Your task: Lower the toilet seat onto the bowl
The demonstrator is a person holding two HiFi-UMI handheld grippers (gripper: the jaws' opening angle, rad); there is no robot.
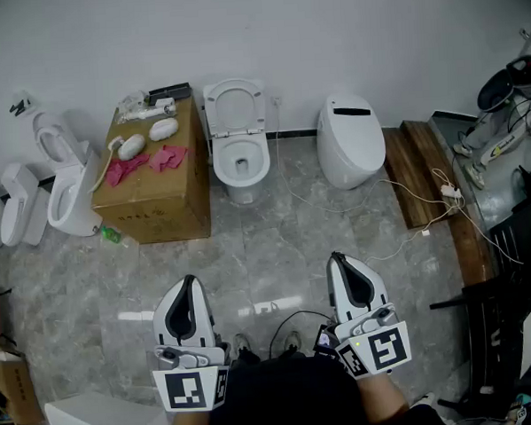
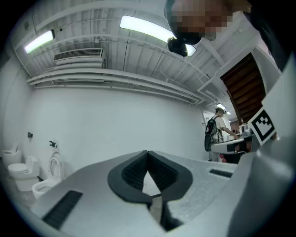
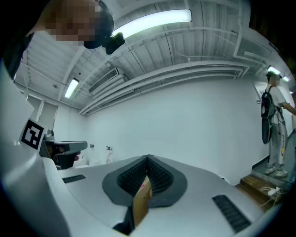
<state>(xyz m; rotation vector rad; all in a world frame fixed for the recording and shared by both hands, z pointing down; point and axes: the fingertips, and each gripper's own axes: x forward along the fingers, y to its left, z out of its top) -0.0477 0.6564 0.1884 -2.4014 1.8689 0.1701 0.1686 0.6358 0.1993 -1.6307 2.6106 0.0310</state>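
Observation:
The white toilet (image 1: 240, 160) stands against the far wall in the head view, its seat (image 1: 234, 107) raised upright against the wall above the open bowl. Both grippers are low in that view, well short of the toilet, with bare marble floor between. My left gripper (image 1: 190, 280) points toward the wall with its jaws together and nothing in them. My right gripper (image 1: 336, 258) is likewise shut and empty. In the left gripper view the dark pads (image 2: 134, 171) meet at the tip of the left gripper (image 2: 147, 152). In the right gripper view the right gripper (image 3: 148, 158) is closed the same way.
A cardboard box (image 1: 154, 193) with pink cloths and white parts stands left of the toilet. An oval white toilet (image 1: 350, 139) sits to its right, then wooden planks (image 1: 415, 174) and loose cables (image 1: 405, 197). More toilets (image 1: 62, 184) line the left wall. A person (image 2: 215, 132) stands far off.

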